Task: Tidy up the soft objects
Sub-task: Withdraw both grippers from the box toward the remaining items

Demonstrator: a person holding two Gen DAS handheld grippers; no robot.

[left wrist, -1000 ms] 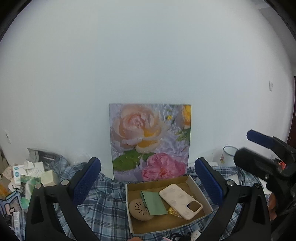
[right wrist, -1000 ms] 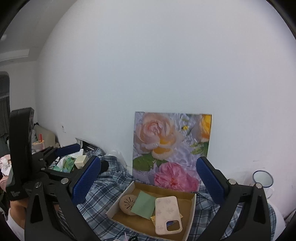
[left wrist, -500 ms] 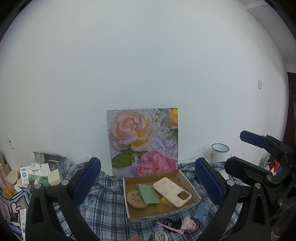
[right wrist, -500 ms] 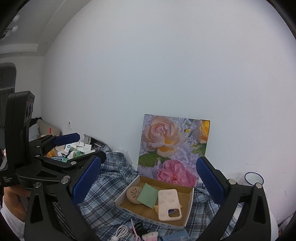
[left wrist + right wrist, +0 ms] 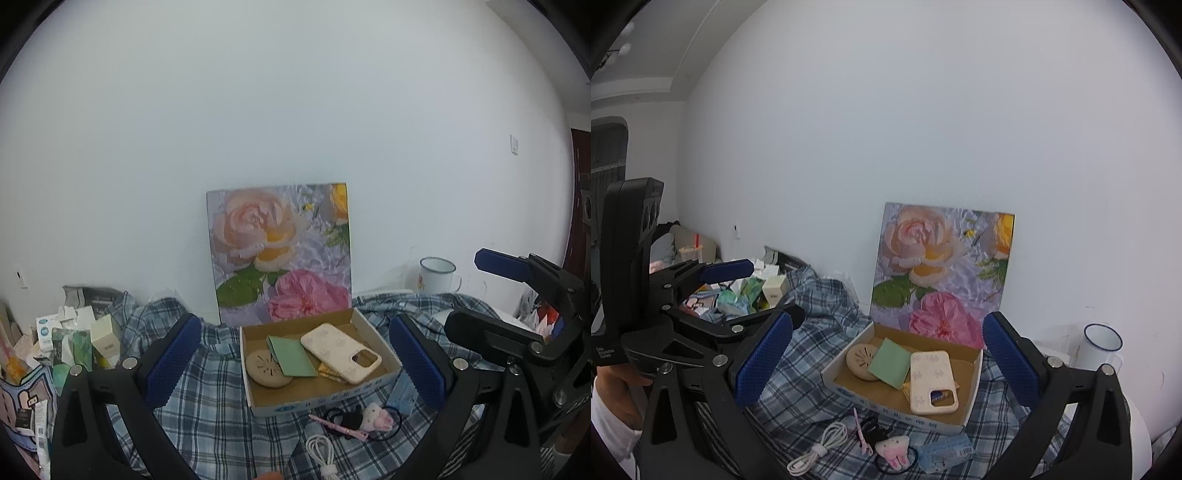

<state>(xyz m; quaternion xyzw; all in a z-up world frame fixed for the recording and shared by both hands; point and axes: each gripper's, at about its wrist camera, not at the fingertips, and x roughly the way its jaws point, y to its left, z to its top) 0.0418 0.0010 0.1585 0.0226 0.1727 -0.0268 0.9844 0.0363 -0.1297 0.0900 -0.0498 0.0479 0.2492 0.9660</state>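
Two blue-padded fingers of your left gripper stand spread wide in the left wrist view, holding nothing, framing the shallow cardboard box that sits on the blue plaid cloth. Inside that box you have a round beige disc at the left, a pale green flat pouch overlapping it, and a cream silicone phone case lying toward the right wall. Just in front of the box, on the cloth, lie a pink-and-white plush bunny charm, a black hair tie and a coiled white cable. A floral rose canvas leans on the wall behind the box, with a white enamel mug toward the right. From the right wrist view, your right gripper is likewise spread wide and empty above the same box; the bunny charm rests near the cloth's front edge, beside a clear blue plastic case, and your left gripper hovers open at the left.
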